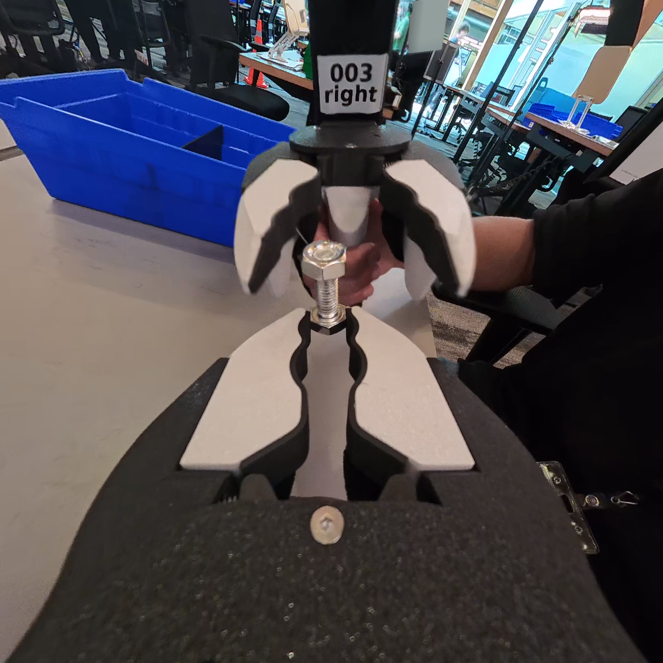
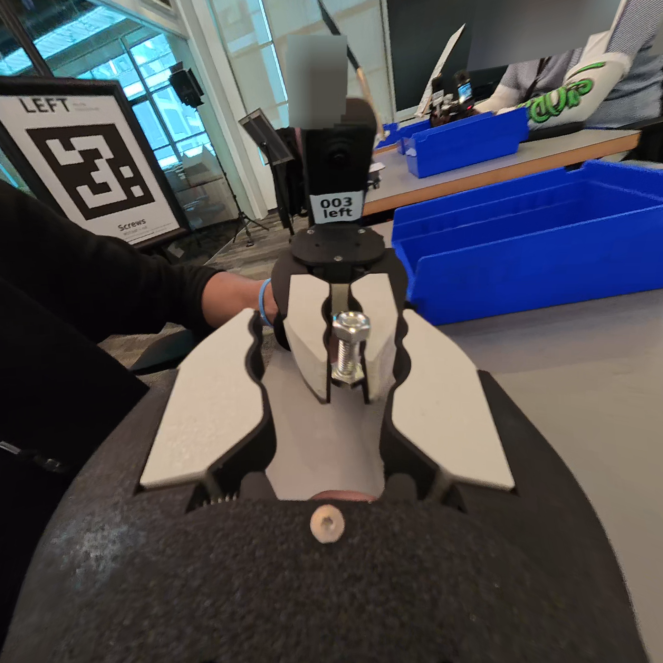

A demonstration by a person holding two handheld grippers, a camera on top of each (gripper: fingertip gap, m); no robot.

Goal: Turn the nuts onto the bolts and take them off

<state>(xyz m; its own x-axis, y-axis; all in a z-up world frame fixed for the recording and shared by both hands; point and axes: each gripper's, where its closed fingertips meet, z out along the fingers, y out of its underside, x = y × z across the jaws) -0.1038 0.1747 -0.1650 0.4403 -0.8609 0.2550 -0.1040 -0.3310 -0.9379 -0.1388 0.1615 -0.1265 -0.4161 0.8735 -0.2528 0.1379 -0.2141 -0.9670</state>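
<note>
Zinc-bright, the hex nut (image 1: 327,321) is sitting clamped in the left gripper's (image 1: 327,324) tips; the bolt (image 1: 324,280) is standing upright through it, head up. Beyond, the right gripper (image 1: 353,283) is hanging spread apart around that head, touching nothing.

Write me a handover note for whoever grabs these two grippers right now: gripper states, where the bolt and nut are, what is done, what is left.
Left gripper: shut on the nut, at its fingertips.
Right gripper: open, its fingers to either side of the bolt, not gripping it.
The bolt stands head up, off the table, its lower end threaded through the nut.
Blue bin sits on the table beyond; its contents are not visible.
Done: nut is on the thread, near the end far from the head.
Left: probably close the right gripper on the bolt head and turn. Whether the nut is going on or coming off cannot be told here.
</note>
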